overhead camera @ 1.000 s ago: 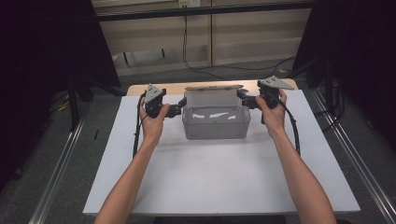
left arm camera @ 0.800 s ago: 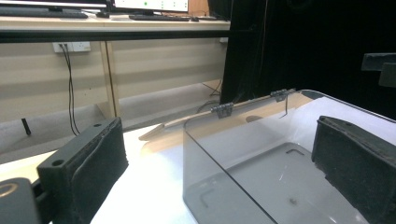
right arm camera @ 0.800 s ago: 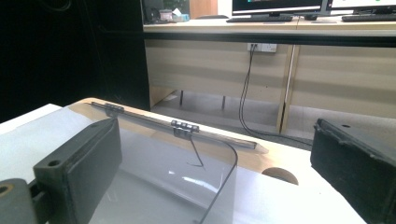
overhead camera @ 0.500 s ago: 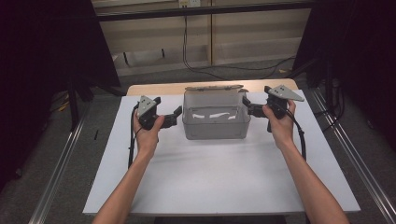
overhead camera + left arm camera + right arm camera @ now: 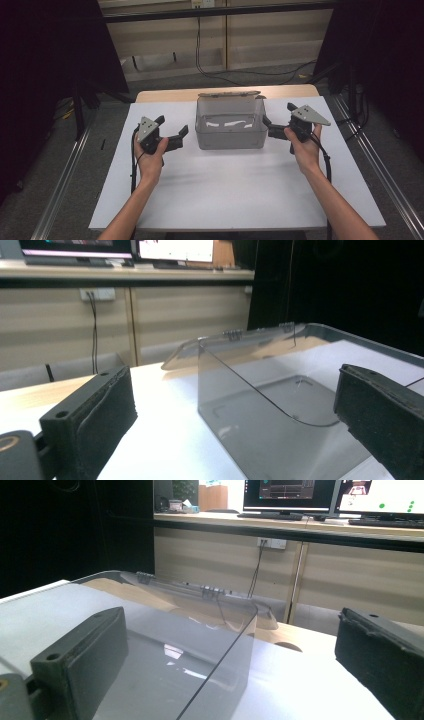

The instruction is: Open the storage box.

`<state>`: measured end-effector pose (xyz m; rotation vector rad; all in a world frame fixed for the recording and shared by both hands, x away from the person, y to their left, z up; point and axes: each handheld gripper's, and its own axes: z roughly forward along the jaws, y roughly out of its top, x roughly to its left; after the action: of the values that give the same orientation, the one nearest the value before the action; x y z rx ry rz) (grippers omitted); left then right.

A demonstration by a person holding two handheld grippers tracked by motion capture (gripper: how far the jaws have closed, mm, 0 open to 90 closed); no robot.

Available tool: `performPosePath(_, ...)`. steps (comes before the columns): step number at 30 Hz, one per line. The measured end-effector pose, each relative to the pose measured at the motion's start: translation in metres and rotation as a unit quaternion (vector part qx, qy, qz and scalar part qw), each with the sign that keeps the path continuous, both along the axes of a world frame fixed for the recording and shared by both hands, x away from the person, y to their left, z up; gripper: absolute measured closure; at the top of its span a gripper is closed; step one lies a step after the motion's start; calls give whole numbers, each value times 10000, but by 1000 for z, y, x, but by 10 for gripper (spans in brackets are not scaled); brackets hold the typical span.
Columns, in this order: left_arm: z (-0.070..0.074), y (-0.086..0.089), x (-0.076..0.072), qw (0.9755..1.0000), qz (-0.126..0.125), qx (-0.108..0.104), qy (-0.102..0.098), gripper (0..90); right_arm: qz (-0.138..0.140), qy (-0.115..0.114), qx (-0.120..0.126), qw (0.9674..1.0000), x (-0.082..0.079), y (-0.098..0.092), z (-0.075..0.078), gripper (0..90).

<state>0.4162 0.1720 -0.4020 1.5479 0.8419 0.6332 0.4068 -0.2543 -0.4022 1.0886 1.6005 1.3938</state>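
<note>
A clear grey plastic box (image 5: pixel 230 131) stands at the middle back of the white table (image 5: pixel 225 200), empty inside, with its hinged lid (image 5: pixel 230 94) folded open behind it. My left gripper (image 5: pixel 172 127) is held left of the box, a short gap away, with its jaws open and pointing at it. My right gripper (image 5: pixel 268 127) is open close beside the box's right wall. In the left gripper view the box (image 5: pixel 280 405) lies ahead of the open left gripper (image 5: pixel 235 410). In the right gripper view a corner of the box (image 5: pixel 165 645) lies ahead of the open right gripper (image 5: pixel 232 655).
A wooden table edge (image 5: pixel 165 95) shows behind the white top. Metal rails (image 5: pixel 65 175) run along both sides on the floor, and cables (image 5: pixel 210 55) hang at the back wall. Monitors (image 5: pixel 300 495) stand on a counter beyond.
Both hands have drawn back toward the person from the box's upper corners. The left gripper has moved farther off the box; the right stays near its side.
</note>
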Motion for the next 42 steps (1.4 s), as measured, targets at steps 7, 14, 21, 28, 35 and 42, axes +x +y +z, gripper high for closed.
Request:
performPosePath(7, -11, 11, -24, 10000, 16, 21, 55, 30, -49, -87, 29, 9999, -22, 1, -3, 0)
performPosePath(14, -18, 22, -44, 9998, 69, 88, 156, 29, -131, -93, -53, 9999, -43, -2, -8, 0)
performPosePath(21, -25, 31, -66, 9995, 201, 73, 238, 25, -270, -176, -79, 9994, -69, -9, -16, 0)
performPosePath(28, -31, 44, -90, 9989, 413, -93, 204, 25, -387, -103, -15, 9992, -101, -21, -25, 0)
performPosePath(35, -37, 57, -100, 9967, 665, -210, 414, 26, -638, 81, -14, 9979, -126, -31, -34, 0)
performPosePath(42, -38, 61, -103, 9968, 678, -174, 385, 26, -691, 44, -71, 9976, -140, -32, -35, 0)
